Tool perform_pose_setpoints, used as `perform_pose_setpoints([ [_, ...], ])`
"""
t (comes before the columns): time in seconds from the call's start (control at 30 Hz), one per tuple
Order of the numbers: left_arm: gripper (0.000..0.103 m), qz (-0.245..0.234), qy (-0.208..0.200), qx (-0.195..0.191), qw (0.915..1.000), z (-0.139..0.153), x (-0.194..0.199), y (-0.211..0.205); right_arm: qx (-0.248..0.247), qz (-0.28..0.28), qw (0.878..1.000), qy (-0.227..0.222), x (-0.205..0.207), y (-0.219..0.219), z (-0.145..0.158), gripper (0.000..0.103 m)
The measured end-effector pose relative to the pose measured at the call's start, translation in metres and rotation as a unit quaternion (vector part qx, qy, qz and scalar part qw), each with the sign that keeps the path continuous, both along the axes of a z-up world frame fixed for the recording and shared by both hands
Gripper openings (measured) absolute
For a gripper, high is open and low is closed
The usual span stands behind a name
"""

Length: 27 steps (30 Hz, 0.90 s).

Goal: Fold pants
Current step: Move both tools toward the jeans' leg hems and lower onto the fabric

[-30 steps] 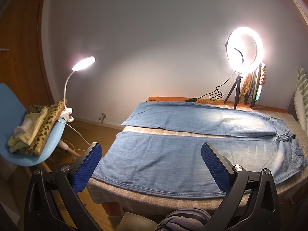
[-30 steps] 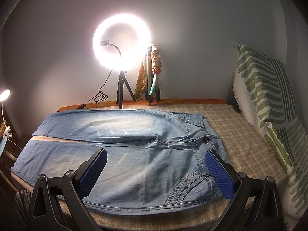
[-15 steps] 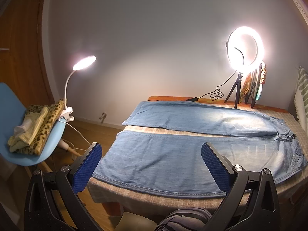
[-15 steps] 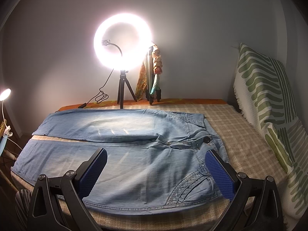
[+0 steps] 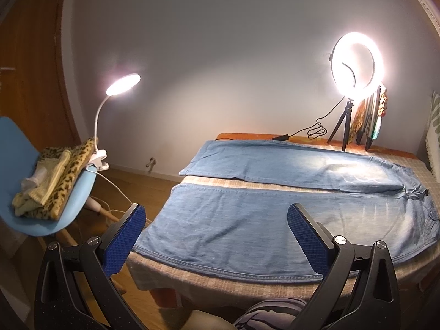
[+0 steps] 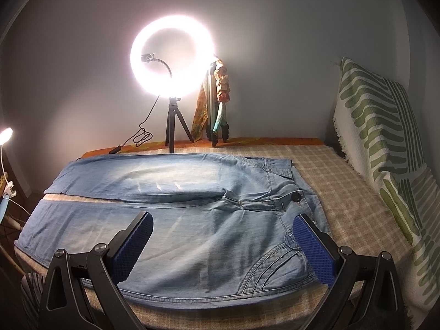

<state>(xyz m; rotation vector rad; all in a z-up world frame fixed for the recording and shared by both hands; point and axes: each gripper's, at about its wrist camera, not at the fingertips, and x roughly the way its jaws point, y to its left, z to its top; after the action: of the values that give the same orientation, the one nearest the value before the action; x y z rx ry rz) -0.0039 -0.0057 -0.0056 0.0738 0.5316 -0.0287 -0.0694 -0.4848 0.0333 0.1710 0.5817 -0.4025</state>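
Light blue jeans [image 5: 247,220] lie flat and unfolded on the checked bed cover [image 5: 275,184], legs spread apart, hems to the left, waist to the right. In the right wrist view the jeans [image 6: 192,228] show their waist button and front pocket. My left gripper [image 5: 217,220] is open and empty, held above the near leg close to its hem. My right gripper [image 6: 222,229] is open and empty, held above the near hip and pocket area. Neither touches the fabric.
A lit ring light [image 5: 356,68] on a tripod stands at the bed's far edge, also in the right wrist view [image 6: 172,55]. A blue chair [image 5: 30,192] with folded clothes and a clip lamp [image 5: 122,84] stands left. A green-patterned pillow [image 6: 385,151] leans at the right.
Both grippers have drifted slightly; the views shifted a little toward the jeans. The jeans have not moved and both grippers stay open.
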Motion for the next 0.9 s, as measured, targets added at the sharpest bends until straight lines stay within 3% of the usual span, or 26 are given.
perform_pose_setpoints([
  [0.23, 0.102, -0.011, 0.009, 0.017, 0.9997, -0.011, 0.015, 0.000, -0.010, -0.003, 1.000, -0.007, 0.005, -0.007, -0.003, 0.103],
  [0.5, 0.102, -0.028, 0.003, 0.010, 0.9996, -0.012, 0.039, 0.003, -0.017, 0.024, 0.999, -0.033, 0.028, -0.013, -0.003, 0.103],
  [0.77, 0.102, -0.038, 0.005, 0.044, 0.9983, -0.010, 0.081, -0.011, -0.012, 0.093, 0.994, -0.053, 0.082, -0.025, 0.001, 0.103],
  [0.9, 0.102, -0.051, 0.010, 0.044, 0.9977, -0.012, 0.107, -0.019, -0.028, 0.133, 0.990, -0.037, 0.123, -0.028, 0.000, 0.103],
])
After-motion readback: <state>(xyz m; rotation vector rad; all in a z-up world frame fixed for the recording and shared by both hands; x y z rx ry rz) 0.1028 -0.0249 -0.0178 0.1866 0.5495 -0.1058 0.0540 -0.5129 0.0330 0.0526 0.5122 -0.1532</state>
